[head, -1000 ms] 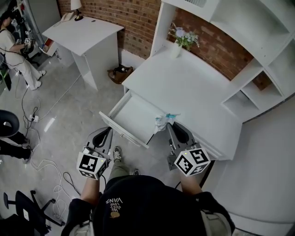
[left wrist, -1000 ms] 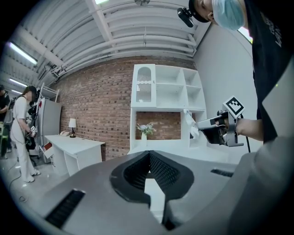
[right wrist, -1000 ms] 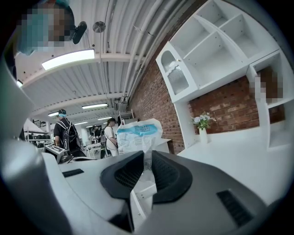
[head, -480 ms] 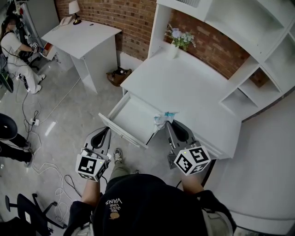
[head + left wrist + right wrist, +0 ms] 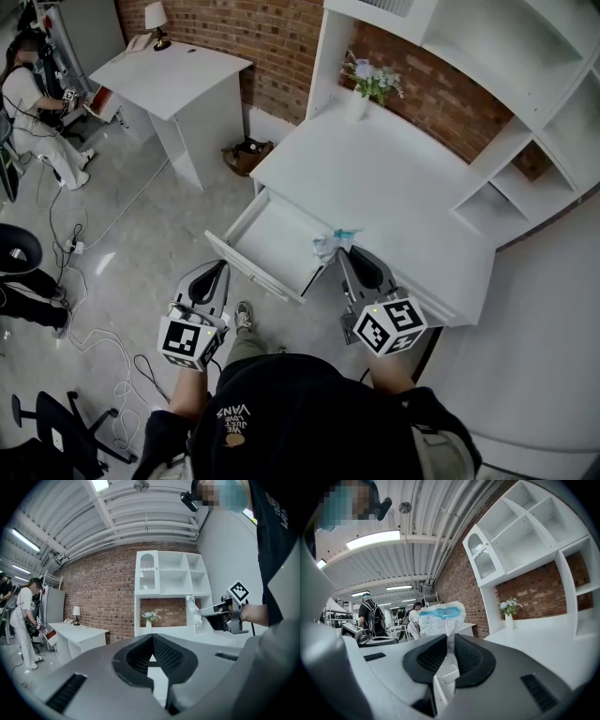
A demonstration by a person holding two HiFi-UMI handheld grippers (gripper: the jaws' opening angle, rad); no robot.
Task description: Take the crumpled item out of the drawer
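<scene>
Crumpled item (image 5: 440,617), a thin white-and-blue wrapper, sticks up from the tips of our right claw (image 5: 343,255), pinched by its lower edge, with the open drawer (image 5: 277,239) below and left of them. We judge it light, soft and slippery, best held on bunched folds. Our left claw (image 5: 218,271) is pressed together, empty

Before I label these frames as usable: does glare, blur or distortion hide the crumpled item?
Head view: even light, sharp; crumpled wrapper small but clear. Right gripper view: strong fisheye bends the shelves, ceiling lamp glares, the wrapper is sharp in the right gripper. Left gripper view: dark vignetted corners, no blur.
</scene>
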